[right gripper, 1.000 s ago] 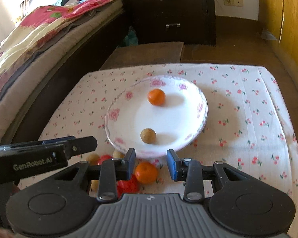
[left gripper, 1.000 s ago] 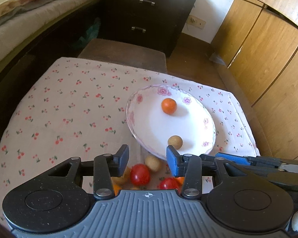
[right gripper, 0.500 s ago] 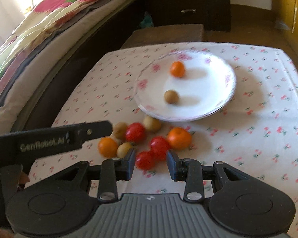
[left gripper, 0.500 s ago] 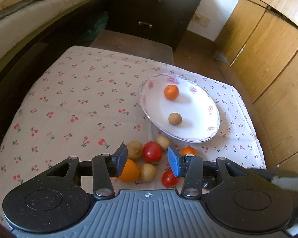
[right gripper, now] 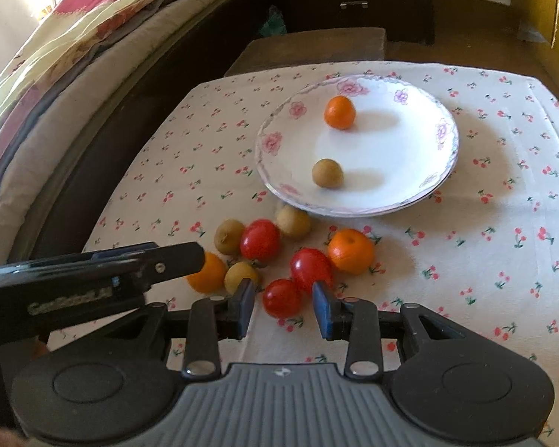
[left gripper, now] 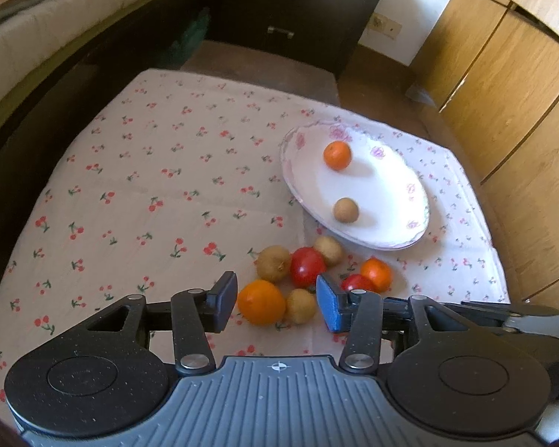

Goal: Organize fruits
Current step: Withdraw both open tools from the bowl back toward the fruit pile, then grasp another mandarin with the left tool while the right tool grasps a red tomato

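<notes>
A white flowered plate [right gripper: 391,141] on the cherry-print cloth holds an orange [right gripper: 340,112] and a tan round fruit [right gripper: 327,173]. In front of it lies a loose pile of several fruits: red tomatoes, oranges and tan fruits. My right gripper [right gripper: 283,307] is open, its pads on either side of a small red tomato [right gripper: 282,298] without touching it. My left gripper [left gripper: 275,303] has its jaws opening, with an orange [left gripper: 261,302] and a tan fruit [left gripper: 300,306] in the gap, neither pressed. One of its fingers [right gripper: 167,260] covers part of that orange in the right wrist view.
A bed with folded blankets [right gripper: 74,56] runs along the left. A dark dresser [left gripper: 298,11] and a brown stool [left gripper: 264,70] stand behind the table, and wooden cupboard doors [left gripper: 503,93] on the right. The cloth [left gripper: 149,193] left of the plate is bare.
Both grippers drew back from the plate toward the near edge, bringing the fruit pile into full view. The left jaws stand wider apart than before.
</notes>
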`<state>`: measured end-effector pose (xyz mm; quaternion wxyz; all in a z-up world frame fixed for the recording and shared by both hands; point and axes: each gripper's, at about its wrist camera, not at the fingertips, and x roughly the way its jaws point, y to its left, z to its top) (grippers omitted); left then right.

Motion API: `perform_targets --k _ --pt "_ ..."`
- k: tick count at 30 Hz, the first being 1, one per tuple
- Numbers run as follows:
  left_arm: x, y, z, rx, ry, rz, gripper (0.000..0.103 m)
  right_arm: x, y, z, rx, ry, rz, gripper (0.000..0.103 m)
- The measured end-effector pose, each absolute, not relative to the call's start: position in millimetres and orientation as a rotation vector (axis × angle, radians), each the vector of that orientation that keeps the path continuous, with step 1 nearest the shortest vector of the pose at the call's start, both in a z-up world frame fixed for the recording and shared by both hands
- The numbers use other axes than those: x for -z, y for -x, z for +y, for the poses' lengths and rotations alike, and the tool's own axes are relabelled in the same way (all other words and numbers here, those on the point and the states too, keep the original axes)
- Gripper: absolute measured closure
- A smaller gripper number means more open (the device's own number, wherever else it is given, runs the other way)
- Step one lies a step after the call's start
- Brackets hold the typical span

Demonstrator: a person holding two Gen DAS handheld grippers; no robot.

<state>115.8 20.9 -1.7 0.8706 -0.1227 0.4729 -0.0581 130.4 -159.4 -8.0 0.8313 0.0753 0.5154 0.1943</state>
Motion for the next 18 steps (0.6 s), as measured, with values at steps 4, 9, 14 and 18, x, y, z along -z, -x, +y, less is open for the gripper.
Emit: perform_targets --k 4,9,14,18 --pt "3 -116 29 0.116 0.301 0.996 0.047 14 -132 -154 -0.412 -0.158 1.116 0.067" --pt "0 -116 30 0.122 0.3 0.985 0.045 22 -137 -152 -0.4 -0.172 1.133 0.067" --pt "0 -117 30 0.123 0.302 0.988 0.045 31 -142 -150 -0.389 -0.176 1.141 0.067" --pt "3 -118 29 0.125 0.297 0.995 0.044 32 -144 -149 -0.396 -0.175 1.126 0.07"
